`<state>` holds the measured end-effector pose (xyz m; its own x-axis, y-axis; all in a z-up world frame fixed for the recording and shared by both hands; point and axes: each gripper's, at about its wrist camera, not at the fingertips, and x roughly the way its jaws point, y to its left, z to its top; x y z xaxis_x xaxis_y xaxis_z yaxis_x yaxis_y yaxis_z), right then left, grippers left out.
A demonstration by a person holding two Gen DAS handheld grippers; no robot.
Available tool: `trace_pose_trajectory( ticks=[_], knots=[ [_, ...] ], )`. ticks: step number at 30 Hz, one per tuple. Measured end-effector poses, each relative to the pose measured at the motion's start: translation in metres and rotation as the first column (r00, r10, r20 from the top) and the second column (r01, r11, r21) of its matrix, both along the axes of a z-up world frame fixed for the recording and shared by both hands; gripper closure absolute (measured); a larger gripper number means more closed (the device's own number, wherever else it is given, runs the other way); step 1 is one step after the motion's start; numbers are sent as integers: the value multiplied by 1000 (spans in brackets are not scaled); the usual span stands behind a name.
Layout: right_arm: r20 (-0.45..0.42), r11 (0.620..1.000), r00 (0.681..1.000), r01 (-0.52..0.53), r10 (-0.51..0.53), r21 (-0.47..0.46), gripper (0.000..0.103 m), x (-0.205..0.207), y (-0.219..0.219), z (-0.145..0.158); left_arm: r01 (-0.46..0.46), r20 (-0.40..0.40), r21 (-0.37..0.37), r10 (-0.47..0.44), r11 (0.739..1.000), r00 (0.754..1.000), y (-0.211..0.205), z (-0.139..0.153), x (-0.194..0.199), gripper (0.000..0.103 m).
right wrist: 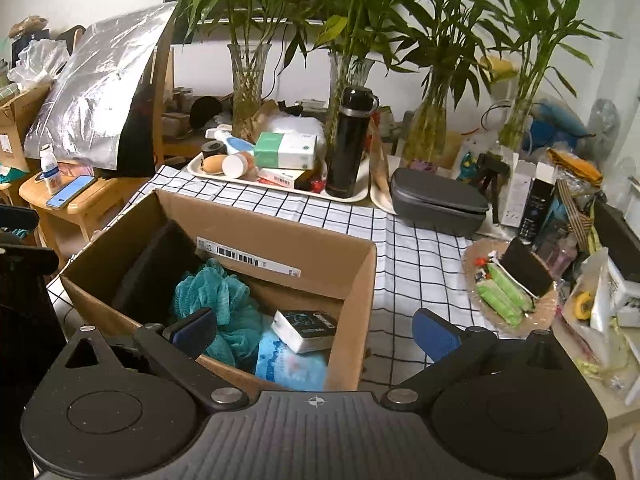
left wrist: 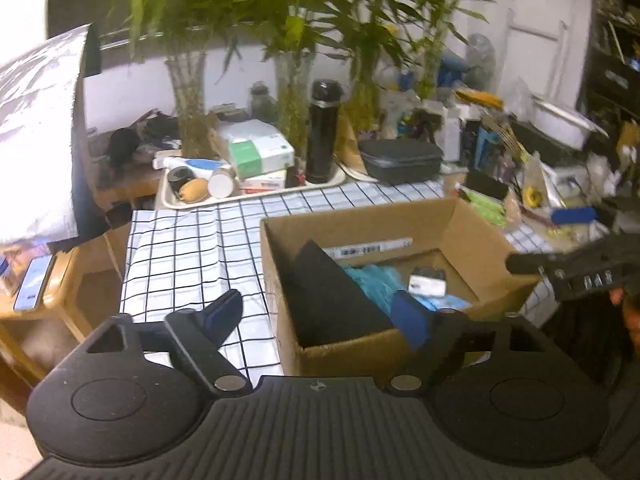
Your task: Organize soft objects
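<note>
Two views, both on same box.

Left wrist: left gripper jaws apart, empty, straddling box near-left wall. Mesh puff lies ahead inside, beside black foam.

Right wrist: right gripper jaws spread wide, empty, over box's near-right corner (closer to contents, I judge). Teal puff below-left of its centre, crumpled, beside blue pack and small carton.

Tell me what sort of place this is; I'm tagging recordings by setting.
Probably a lived-in home room, not a lab: a table under a checked tablecloth crowded with bamboo stems in glass vases, a tray of household bits, and a cardboard box being filled.
</note>
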<state>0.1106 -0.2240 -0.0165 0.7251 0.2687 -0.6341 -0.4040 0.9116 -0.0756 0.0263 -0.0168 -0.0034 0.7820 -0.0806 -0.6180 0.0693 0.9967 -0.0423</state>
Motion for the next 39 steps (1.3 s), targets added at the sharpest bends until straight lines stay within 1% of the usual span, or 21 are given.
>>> trace_pose_trajectory(
  ticks=[2, 4, 5, 8, 10, 12, 14, 18, 21, 26, 31, 39],
  knots=[
    [7, 1000, 1000, 8, -8, 1, 0, -3, 0, 1, -19, 9, -15, 19, 1000, 1000, 1, 2, 1, 6],
    [9, 1000, 1000, 23, -23, -7, 0, -6, 1, 2, -25, 24, -19, 26, 1000, 999, 1, 4, 1, 0],
    [18, 999, 999, 36, -36, -17, 0, -8, 2, 2, -26, 31, -19, 26, 999, 999, 1, 5, 1, 0],
    [23, 998, 998, 55, -55, -20, 0, -12, 4, 2, -20, 1, -11, 20, 1000, 1000, -2, 4, 4, 0],
    [-14, 998, 998, 63, -63, 0, 0, -11, 4, 0, -18, 2, -9, 18, 1000, 1000, -5, 2, 4, 0],
    [-42, 997, 996, 80, -79, 22, 0, -10, 5, -1, -19, 9, 10, 19, 1000, 1000, -7, 1, 3, 0],
    [-71, 995, 993, 100, -99, 18, 0, -10, 7, -4, -22, 0, 29, 22, 999, 1000, -10, -1, 3, 0],
    [-121, 993, 985, 119, -120, -16, 0, -10, 13, -10, -24, -53, 57, 27, 998, 998, -12, -6, 6, 0],
    [-148, 991, 980, 122, -130, -61, 0, -11, 16, -16, -18, -93, 60, 24, 998, 995, -12, -11, 7, 0],
    [-193, 989, 972, 121, -134, -80, 0, -14, 18, -23, -7, -148, 71, 17, 997, 989, -16, -19, 7, 0],
    [-202, 988, 970, 122, -138, -93, 0, -16, 19, -25, -10, -189, 74, 24, 997, 982, -19, -25, 9, 0],
    [-204, 989, 970, 117, -135, -94, 0, -15, 17, -24, -22, -199, 87, 39, 996, 979, -19, -24, 11, 0]
  ],
)
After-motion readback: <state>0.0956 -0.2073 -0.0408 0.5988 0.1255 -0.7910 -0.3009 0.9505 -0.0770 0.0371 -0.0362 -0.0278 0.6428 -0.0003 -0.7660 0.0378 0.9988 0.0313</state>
